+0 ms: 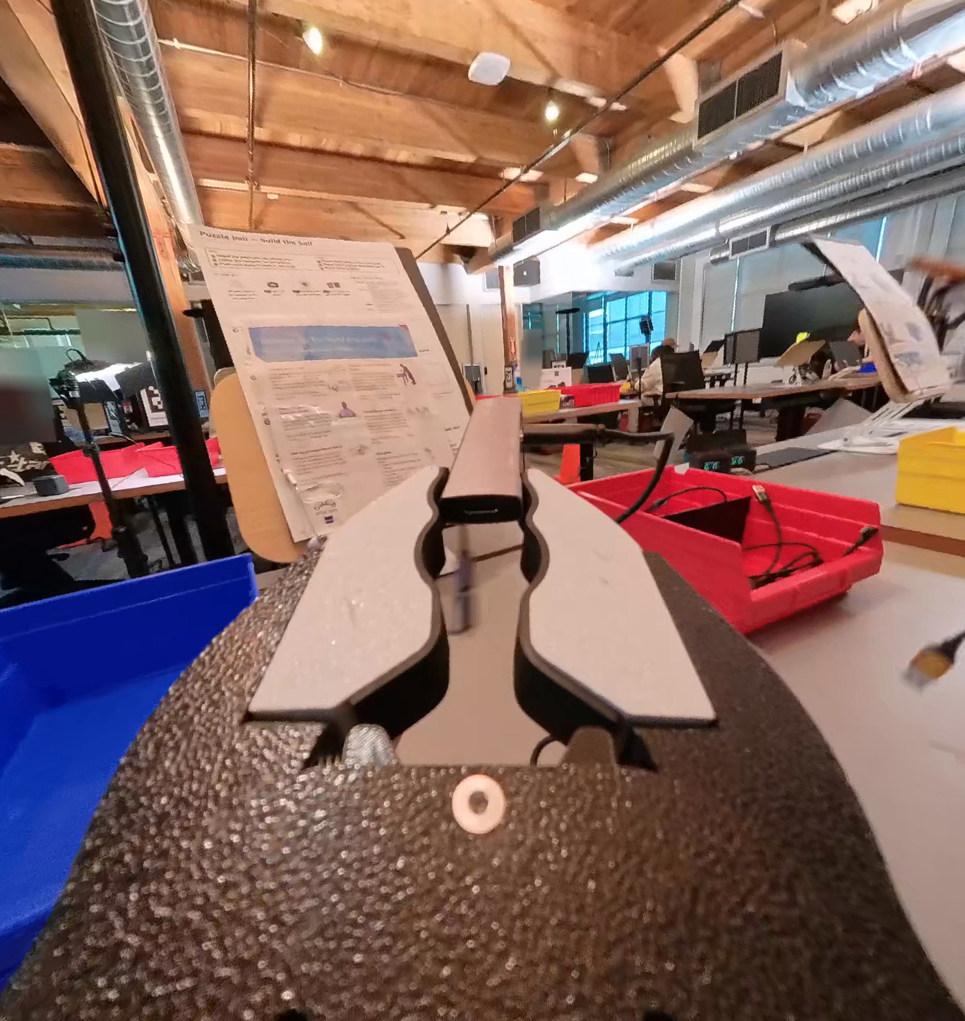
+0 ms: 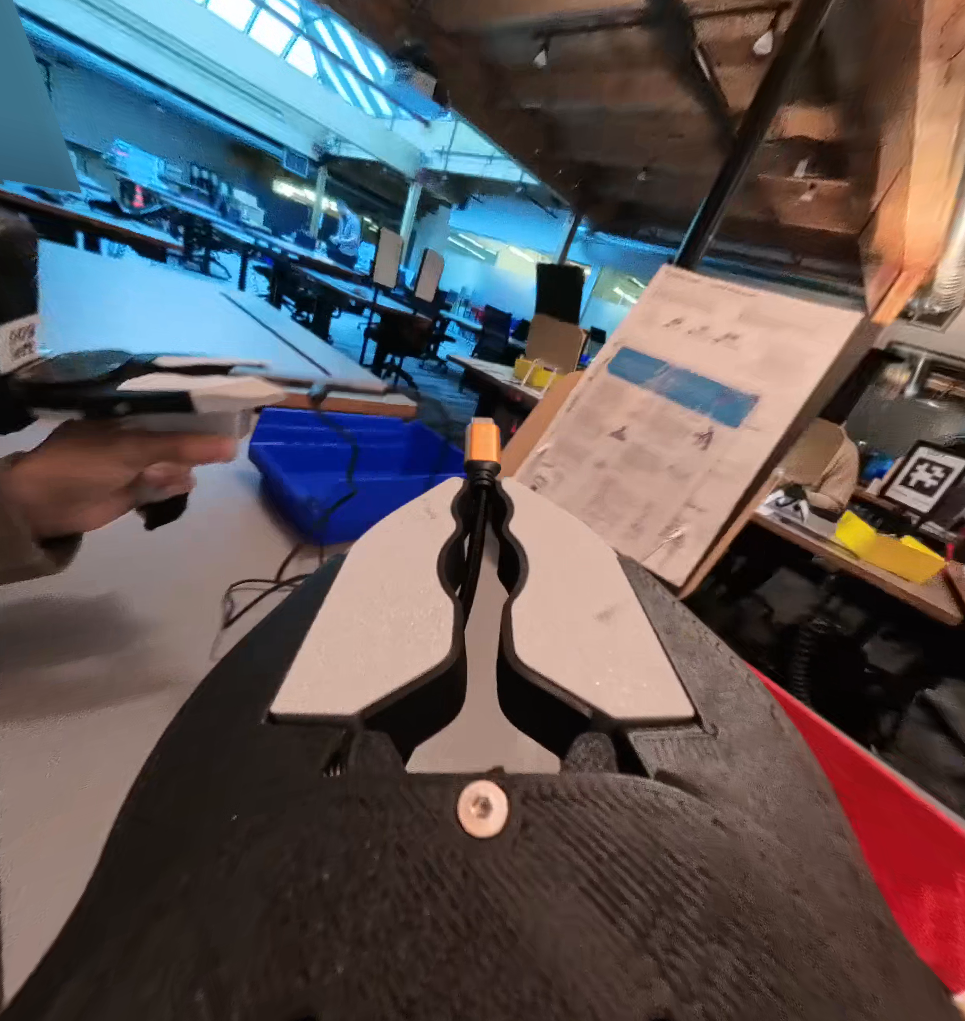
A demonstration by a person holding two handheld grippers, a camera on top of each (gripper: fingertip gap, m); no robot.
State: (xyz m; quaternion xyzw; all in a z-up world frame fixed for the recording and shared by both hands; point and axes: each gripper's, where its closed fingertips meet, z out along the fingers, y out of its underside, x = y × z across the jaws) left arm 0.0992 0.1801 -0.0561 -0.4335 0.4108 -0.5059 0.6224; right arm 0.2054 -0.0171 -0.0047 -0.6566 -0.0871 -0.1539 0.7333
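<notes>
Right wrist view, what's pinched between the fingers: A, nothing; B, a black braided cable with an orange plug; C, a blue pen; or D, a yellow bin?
B: the right gripper is shut on a black braided cable, its orange plug sticking out past the fingertips.

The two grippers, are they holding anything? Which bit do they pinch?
The left gripper pinches a flat grey bar at its near end, the end with a socket. The right gripper pinches a black cable just behind its orange plug.
</notes>
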